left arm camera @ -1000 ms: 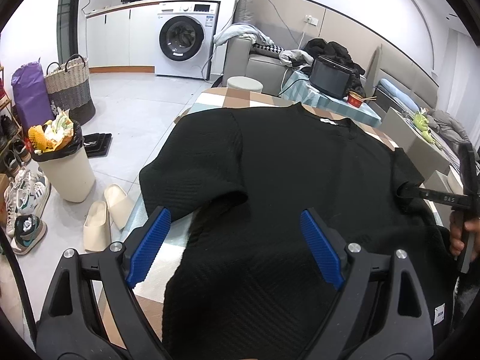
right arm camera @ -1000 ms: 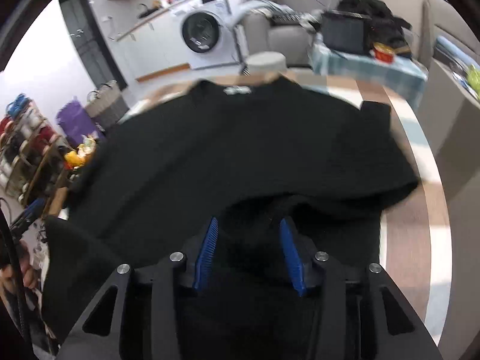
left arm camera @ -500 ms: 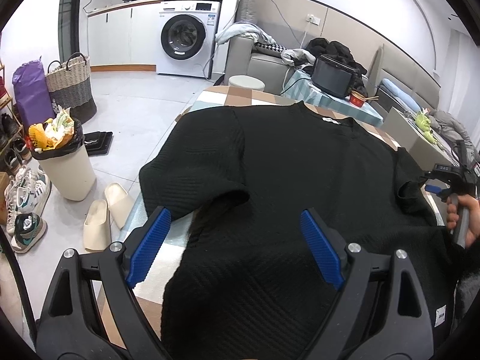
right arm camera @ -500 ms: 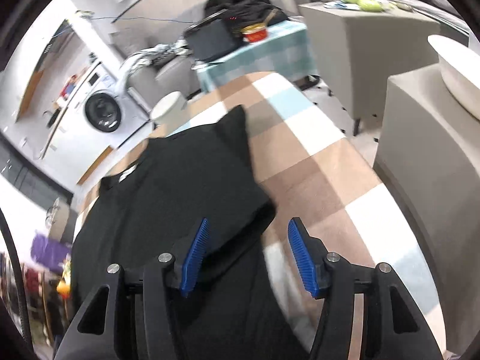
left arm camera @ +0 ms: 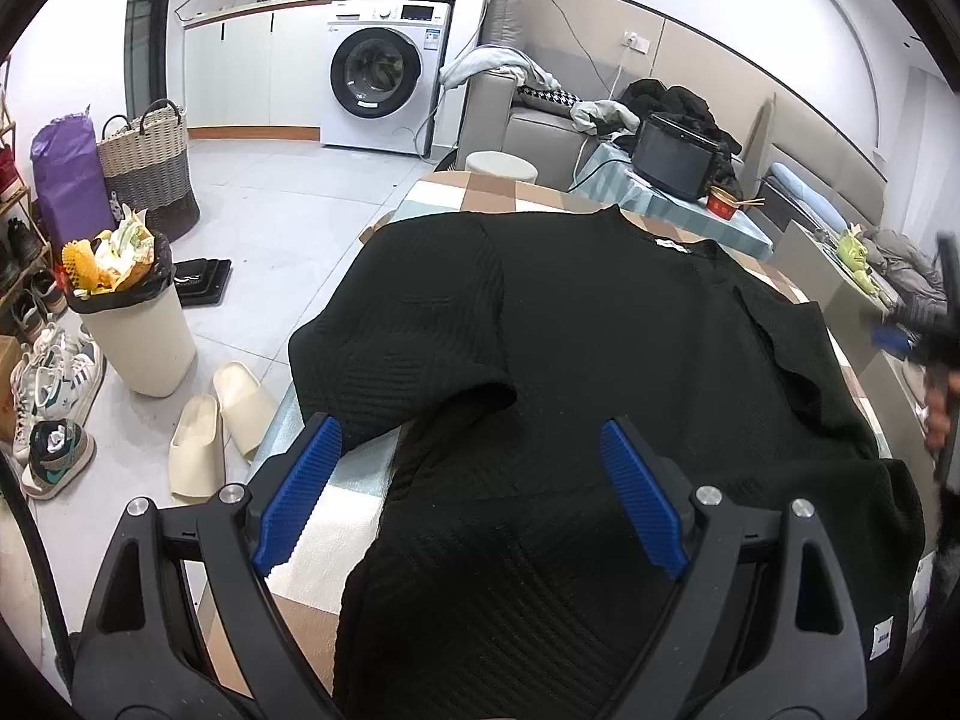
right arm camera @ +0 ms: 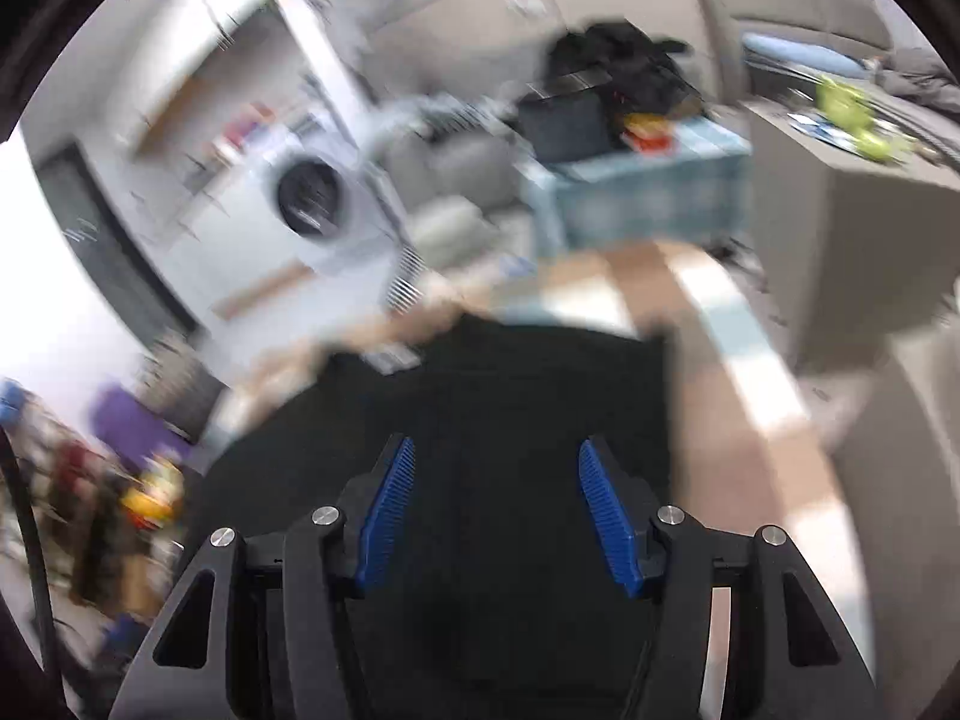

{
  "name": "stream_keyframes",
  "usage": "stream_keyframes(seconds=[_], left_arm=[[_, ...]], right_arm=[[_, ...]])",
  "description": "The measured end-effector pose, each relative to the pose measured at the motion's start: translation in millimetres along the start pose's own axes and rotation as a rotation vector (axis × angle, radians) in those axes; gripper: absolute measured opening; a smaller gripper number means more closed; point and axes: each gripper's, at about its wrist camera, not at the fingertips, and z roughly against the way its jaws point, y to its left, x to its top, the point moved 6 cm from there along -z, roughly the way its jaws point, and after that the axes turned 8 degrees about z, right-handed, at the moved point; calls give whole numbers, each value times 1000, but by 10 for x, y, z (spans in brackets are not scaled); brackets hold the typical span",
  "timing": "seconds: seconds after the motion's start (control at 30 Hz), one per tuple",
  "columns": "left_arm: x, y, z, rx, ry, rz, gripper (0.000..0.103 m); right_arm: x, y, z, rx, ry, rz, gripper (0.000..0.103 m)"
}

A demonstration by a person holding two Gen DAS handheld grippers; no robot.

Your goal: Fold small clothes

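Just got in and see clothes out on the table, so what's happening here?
A person holding a gripper in each hand is getting ready to fold a black top that lies spread on the checked table. The left gripper hovers open over the lower part of the top, holding nothing. The right gripper is also open and empty above the top; its view is blurred. No fold has been made yet, and one sleeve hangs towards the table's edge.

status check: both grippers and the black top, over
Left hand-held gripper open, above black ribbed knit top. Right hand-held gripper open, empty, view blurred. Top flat on checked table, unfolded. Nothing in the way.
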Motion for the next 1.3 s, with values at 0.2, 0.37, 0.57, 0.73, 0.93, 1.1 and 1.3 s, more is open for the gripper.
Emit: stream_keyframes(seconds=[0.2, 0.37, 0.57, 0.73, 0.93, 1.1, 1.3], left_arm=[[20, 160, -57, 9, 23, 83, 87], [85, 602, -77, -5, 35, 281, 87], [72, 1115, -255, -8, 92, 467, 80], [147, 1093, -553, 24, 135, 415, 79], [296, 934, -1042, 130, 202, 305, 68], [374, 929, -1243, 173, 201, 276, 50], [518, 1005, -1215, 186, 158, 207, 7]], right_arm=[[-727, -321, -174, -92, 206, 0, 58], [-1069, -395, -172, -196, 239, 20, 40], [-1089, -332, 137, -175, 144, -59, 48], [-1152, -92, 260, -125, 115, -67, 49], [-1226, 5, 360, -104, 102, -80, 51], [-1281, -120, 363, -117, 108, -106, 51], [-1330, -226, 458, -120, 88, -159, 51]])
